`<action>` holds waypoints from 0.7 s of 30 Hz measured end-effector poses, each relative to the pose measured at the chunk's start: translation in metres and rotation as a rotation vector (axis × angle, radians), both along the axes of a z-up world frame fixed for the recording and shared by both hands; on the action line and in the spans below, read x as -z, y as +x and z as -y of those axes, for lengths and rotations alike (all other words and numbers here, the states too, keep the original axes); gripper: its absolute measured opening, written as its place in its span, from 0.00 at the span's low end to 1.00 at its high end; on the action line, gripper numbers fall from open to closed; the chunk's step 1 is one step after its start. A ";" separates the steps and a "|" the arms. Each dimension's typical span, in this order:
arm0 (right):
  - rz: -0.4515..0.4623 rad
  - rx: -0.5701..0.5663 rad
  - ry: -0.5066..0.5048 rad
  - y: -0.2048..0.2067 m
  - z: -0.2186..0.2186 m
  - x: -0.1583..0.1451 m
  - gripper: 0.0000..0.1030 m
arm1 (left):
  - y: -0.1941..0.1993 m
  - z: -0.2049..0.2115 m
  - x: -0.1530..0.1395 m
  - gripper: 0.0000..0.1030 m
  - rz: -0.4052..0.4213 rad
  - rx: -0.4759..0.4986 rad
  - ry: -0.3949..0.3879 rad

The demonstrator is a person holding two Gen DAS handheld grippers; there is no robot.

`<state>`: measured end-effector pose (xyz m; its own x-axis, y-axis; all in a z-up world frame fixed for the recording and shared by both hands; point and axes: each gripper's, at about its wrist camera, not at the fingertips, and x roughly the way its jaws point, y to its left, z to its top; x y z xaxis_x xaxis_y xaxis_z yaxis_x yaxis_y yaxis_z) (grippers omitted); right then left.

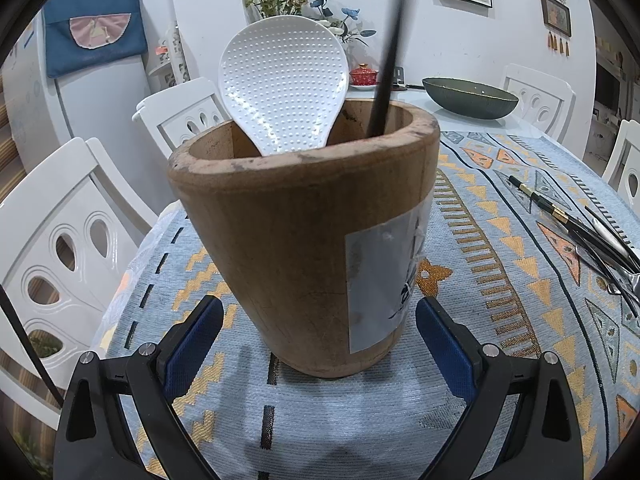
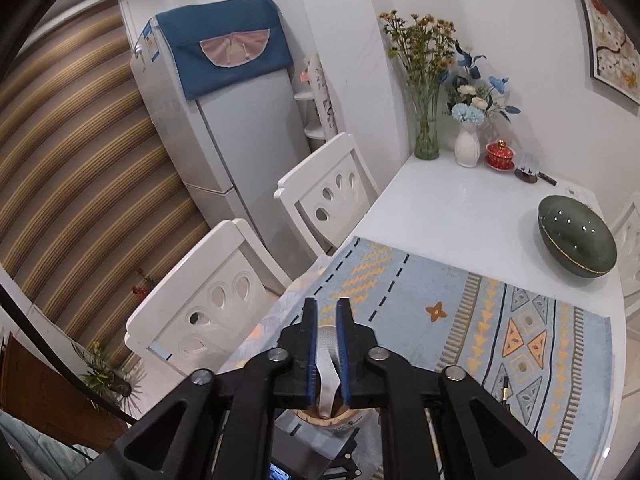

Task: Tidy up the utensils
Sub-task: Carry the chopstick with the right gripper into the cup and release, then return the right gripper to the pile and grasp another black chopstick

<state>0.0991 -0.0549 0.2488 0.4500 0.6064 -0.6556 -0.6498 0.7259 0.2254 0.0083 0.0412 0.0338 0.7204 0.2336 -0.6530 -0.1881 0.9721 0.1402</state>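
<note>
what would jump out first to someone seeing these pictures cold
The brown wooden pot standing on the patterned blue cloth, right in front of the open left gripper, with a white dimpled rice paddle and a dark stick standing in it. Loose utensils lie on the cloth at the right edge.

Home dining corner: fridge (image 2: 224, 120), white chairs (image 2: 328, 188).

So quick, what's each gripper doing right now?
Left gripper: open, jaws either side of the wooden holder.
Right gripper: slightly open, holding nothing.
</note>
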 end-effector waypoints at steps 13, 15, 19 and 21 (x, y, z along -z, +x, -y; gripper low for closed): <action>-0.037 0.243 0.043 0.009 0.094 0.003 0.42 | 0.001 0.002 0.000 0.94 0.000 0.001 0.002; -0.054 0.298 0.032 0.011 0.112 0.008 0.42 | 0.001 0.001 0.000 0.94 0.000 0.002 0.003; -0.094 0.407 0.017 0.011 0.152 0.021 0.42 | 0.001 0.002 0.000 0.94 -0.002 0.001 0.002; -0.109 0.449 0.010 0.011 0.168 0.027 0.42 | 0.000 0.004 0.000 0.94 -0.003 0.001 0.003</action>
<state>0.1097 -0.2229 0.2221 0.5980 0.3742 -0.7088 -0.2438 0.9274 0.2839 0.0080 0.0368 0.0340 0.7187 0.2345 -0.6546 -0.1866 0.9719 0.1434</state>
